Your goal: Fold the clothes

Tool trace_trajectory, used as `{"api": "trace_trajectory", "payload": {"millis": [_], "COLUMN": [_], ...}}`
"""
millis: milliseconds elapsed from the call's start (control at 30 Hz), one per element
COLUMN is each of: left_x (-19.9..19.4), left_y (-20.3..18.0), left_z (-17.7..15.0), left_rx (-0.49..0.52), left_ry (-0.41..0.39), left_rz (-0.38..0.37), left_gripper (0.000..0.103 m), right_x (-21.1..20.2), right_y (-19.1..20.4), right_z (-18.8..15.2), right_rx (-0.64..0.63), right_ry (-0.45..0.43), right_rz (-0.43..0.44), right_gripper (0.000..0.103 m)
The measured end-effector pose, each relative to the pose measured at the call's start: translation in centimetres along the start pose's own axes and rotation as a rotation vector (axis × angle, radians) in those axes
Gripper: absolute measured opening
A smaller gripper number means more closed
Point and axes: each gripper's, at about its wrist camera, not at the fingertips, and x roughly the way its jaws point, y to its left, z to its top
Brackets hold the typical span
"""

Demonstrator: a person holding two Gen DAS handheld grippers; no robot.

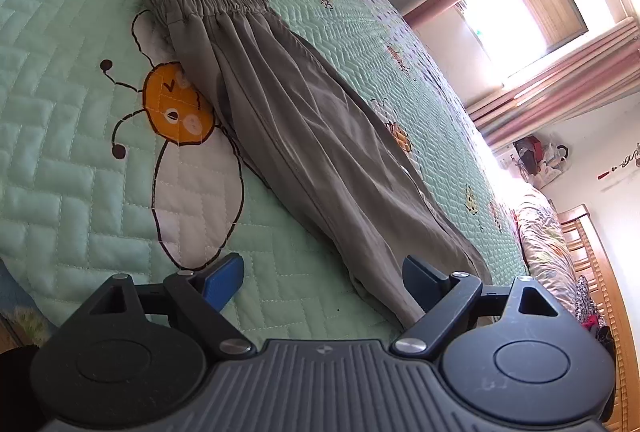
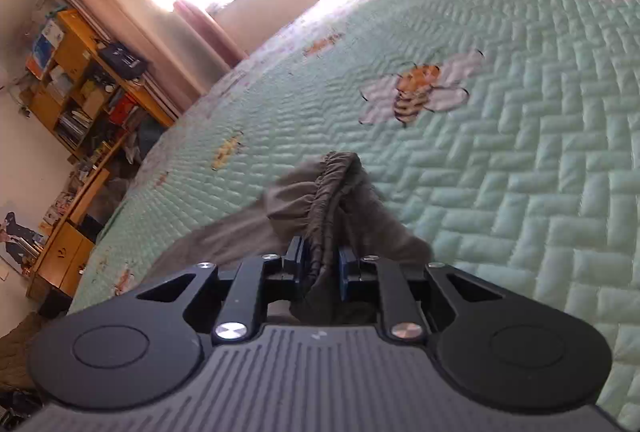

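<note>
Two grippers: right gripper (image 2: pixel 320 264) fingers pinch the trousers' (image 1: pixel 304 136) waistband; left gripper (image 1: pixel 322 278) gapes empty. Thin bite; tugging could slip it.

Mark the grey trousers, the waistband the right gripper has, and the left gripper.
grey trousers (image 1: pixel 304 136): left wrist view, mid-leg fabric.
waistband (image 2: pixel 326 200): right wrist view, gathered elastic edge.
right gripper (image 2: pixel 320 264): right wrist view, between fingertips.
left gripper (image 1: pixel 322 278): left wrist view, between fingertips.
</note>
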Motion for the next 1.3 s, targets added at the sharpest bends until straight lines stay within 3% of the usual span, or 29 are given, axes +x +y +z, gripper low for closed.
{"api": "trace_trajectory", "payload": {"millis": [100,200,267,333,400,500,633,700,733,767,833,900,1000,1100,1200,1267,1300], "left_x": [0.2,0.5,0.5,0.6,0.6,0.6,0.6,0.7,0.7,0.6,0.6,0.5,0.5,0.5,0.5,0.3,0.2], "left_y": [0.1,-0.3,-0.4,-0.4,-0.4,-0.7,-0.8,-0.8,-0.9,-0.9,-0.9,-0.8,-0.7,-0.6,-0.6,-0.5,-0.4], "left_z": [0.2,0.1,0.1,0.1,0.0,-0.2,-0.2,-0.3,-0.3,-0.3,-0.3,-0.3,-0.2,-0.2,-0.4,-0.5,-0.5], "left_rx": [-0.009,0.006,0.01,0.008,0.011,0.018,0.016,0.017,0.019,0.02,0.02,0.02,0.02,0.019,0.023,0.026,0.023], "left_ry": [-0.002,-0.001,0.0,0.001,0.001,-0.001,-0.001,-0.001,-0.002,-0.001,0.0,0.003,0.005,-0.001,-0.004,0.0,0.001], "left_rz": [0.006,0.018,0.022,0.023,0.028,0.032,0.035,0.037,0.039,0.039,0.038,0.035,0.035,0.034,0.031,0.024,0.021], "left_gripper": [0.088,0.088,0.089,0.089,0.089,0.09,0.09,0.091,0.091,0.091,0.091,0.091,0.091,0.092,0.093,0.093,0.093], "right_x": [-0.4,-1.2,-1.8,-2.0,-1.8,0.2,1.9,2.5,2.7,2.9,2.9,1.8,-1.4,-4.4,-3.5,-2.6,-2.9], "right_y": [-0.1,0.4,0.7,0.4,-0.4,-2.2,-4.5,-4.7,-4.6,-4.6,-5.4,-5.7,-3.3,2.3,3.8,2.1,1.8], "right_z": [0.0,0.4,0.7,1.1,1.8,2.8,3.9,4.1,4.2,4.2,4.2,4.0,4.9,5.3,4.6,4.1,3.8], "right_rx": [-0.015,-0.07,-0.119,-0.161,-0.174,-0.113,0.036,0.06,0.059,0.061,0.114,0.132,0.001,-0.313,-0.469,-0.408,-0.379], "right_ry": [-0.006,-0.027,-0.048,-0.068,-0.057,0.048,0.132,0.163,0.174,0.184,0.189,0.155,0.03,-0.083,-0.003,0.035,0.019], "right_rz": [-0.001,-0.021,-0.051,-0.092,-0.102,-0.038,0.165,0.195,0.197,0.196,0.169,0.168,0.156,0.105,-0.002,-0.033,-0.008], "right_gripper": [0.021,0.034,0.055,0.069,0.071,0.072,0.073,0.072,0.064,0.042,0.018,0.016,0.012,0.012,0.014,0.015,0.015]}}
